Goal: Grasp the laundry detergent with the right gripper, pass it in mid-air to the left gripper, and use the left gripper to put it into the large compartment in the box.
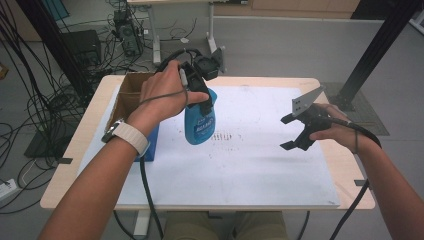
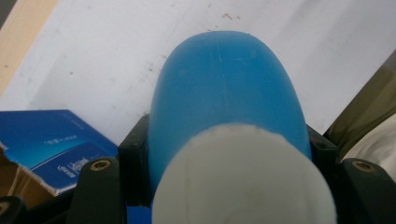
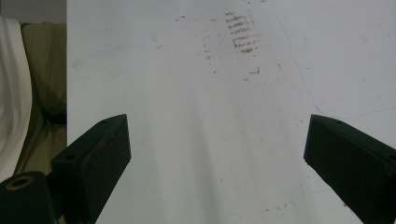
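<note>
**Blue bottle lifted in the left gripper; placement still to come**

The left gripper (image 1: 202, 95) is closed on the blue bottle (image 1: 200, 122), gripping it near the top, so that the body hangs below the jaws, slightly tilted, and appears to be clear of the white mat (image 1: 260, 165). In the left gripper view the bottle's rounded blue body (image 2: 224, 88) runs out ahead between the two black jaws, with its white cap (image 2: 243, 182) nearest the camera. The pick-up therefore appears complete: the bottle is held and raised, not resting on any surface.

Beside this gripper, on the person's left, stands an open cardboard box (image 1: 131, 92) with a blue carton (image 2: 51, 144) against it. Whether the bottle comes from there or is bound for it cannot be told.

The right gripper (image 1: 295, 132) hovers well apart on the far side of the mat, its jaws spread wide with nothing between them. Its own view looks down on bare mat with faint brown marks (image 3: 240, 32) ahead of the open jaws.

Remaining, as judged: carrying the bottle to its destination, setting it down, and releasing it. The right gripper's role is not yet evident.
</note>
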`<state>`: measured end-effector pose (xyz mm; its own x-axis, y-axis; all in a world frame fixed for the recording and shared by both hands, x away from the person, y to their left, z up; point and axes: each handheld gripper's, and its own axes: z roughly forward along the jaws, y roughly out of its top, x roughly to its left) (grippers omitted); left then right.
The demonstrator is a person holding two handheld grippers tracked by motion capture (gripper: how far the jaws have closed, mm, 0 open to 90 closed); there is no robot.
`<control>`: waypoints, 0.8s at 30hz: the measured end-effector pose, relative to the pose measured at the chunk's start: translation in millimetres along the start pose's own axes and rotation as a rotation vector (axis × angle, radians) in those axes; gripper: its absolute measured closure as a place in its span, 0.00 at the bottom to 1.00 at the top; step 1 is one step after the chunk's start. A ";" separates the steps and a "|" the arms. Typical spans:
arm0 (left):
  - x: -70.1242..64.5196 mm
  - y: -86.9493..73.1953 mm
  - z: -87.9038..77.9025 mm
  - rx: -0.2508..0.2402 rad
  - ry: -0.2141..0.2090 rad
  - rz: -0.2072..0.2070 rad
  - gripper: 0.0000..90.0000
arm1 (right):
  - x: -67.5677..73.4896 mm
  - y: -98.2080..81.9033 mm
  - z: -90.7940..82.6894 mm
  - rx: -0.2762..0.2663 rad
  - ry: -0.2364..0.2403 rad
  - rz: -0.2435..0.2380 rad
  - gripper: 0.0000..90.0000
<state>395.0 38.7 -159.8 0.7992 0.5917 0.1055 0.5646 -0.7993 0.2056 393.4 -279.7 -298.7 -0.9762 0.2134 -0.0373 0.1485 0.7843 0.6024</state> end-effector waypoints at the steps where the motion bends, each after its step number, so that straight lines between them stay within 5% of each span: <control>1: 1.8 0.3 -2.6 -0.003 0.004 -0.017 0.42 | -0.2 -0.3 -0.6 0.002 0.001 0.000 0.08; 24: 33.6 -0.3 -54.4 -0.014 0.105 -0.302 0.42 | -4.8 -6.1 -2.8 0.019 0.002 -0.008 0.08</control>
<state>410.4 64.5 -103.3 0.5701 0.8101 0.1371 0.7696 -0.5849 0.2559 396.8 -287.1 -300.0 -0.9778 0.2055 -0.0406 0.1432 0.7970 0.5867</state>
